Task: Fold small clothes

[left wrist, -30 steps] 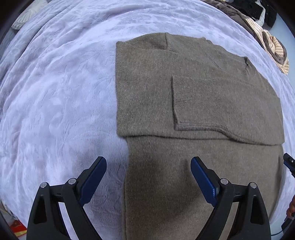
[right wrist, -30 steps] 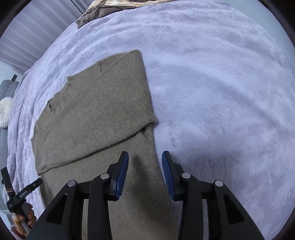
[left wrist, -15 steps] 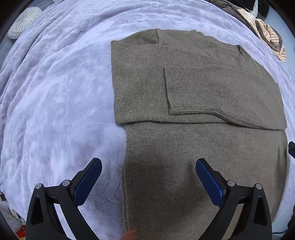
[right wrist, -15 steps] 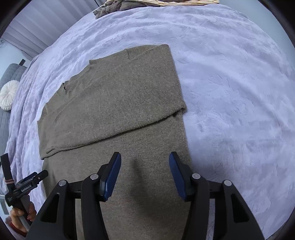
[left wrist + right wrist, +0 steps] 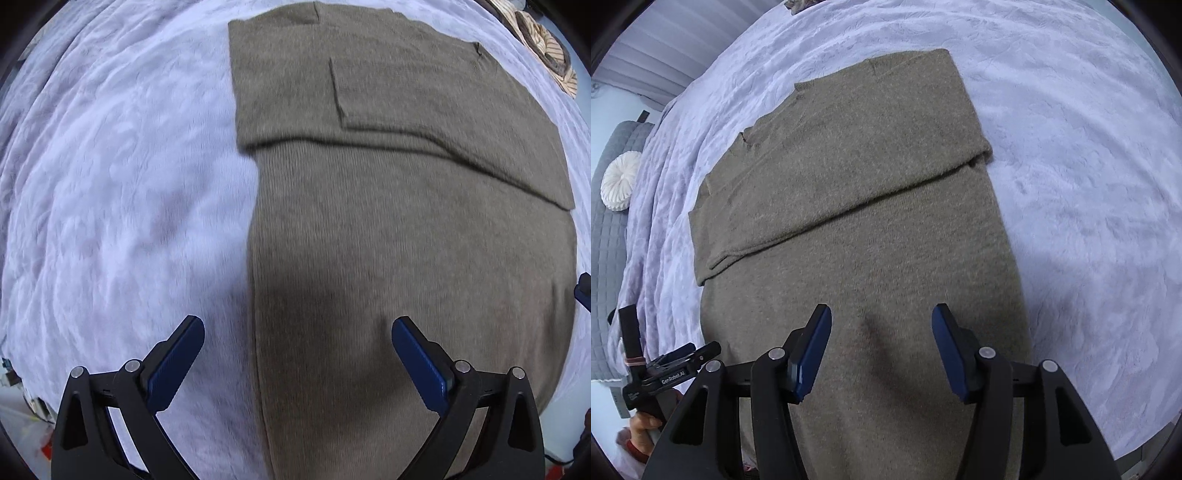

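An olive-brown knit sweater (image 5: 406, 221) lies flat on a lavender blanket (image 5: 110, 184), its sleeves folded across the chest with one ribbed cuff (image 5: 369, 92) on top. My left gripper (image 5: 298, 323) points straight down with its jaws wide open. It hovers astride the sweater's left side edge, and nothing is pinched. The right wrist view shows the same sweater (image 5: 868, 221). My right gripper (image 5: 882, 310) is open above the lower body of the sweater, near its right edge, and holds nothing.
A heap of striped and brown clothes (image 5: 546, 55) lies at the blanket's far right. A white round cushion (image 5: 620, 182) rests on grey quilted fabric (image 5: 609, 258) at the left. A hand (image 5: 641, 424) grips the other tool's handle.
Both grippers have drawn back from the folded sleeves toward the sweater's lower part. The right jaws have widened and the left jaws have spread a little more.
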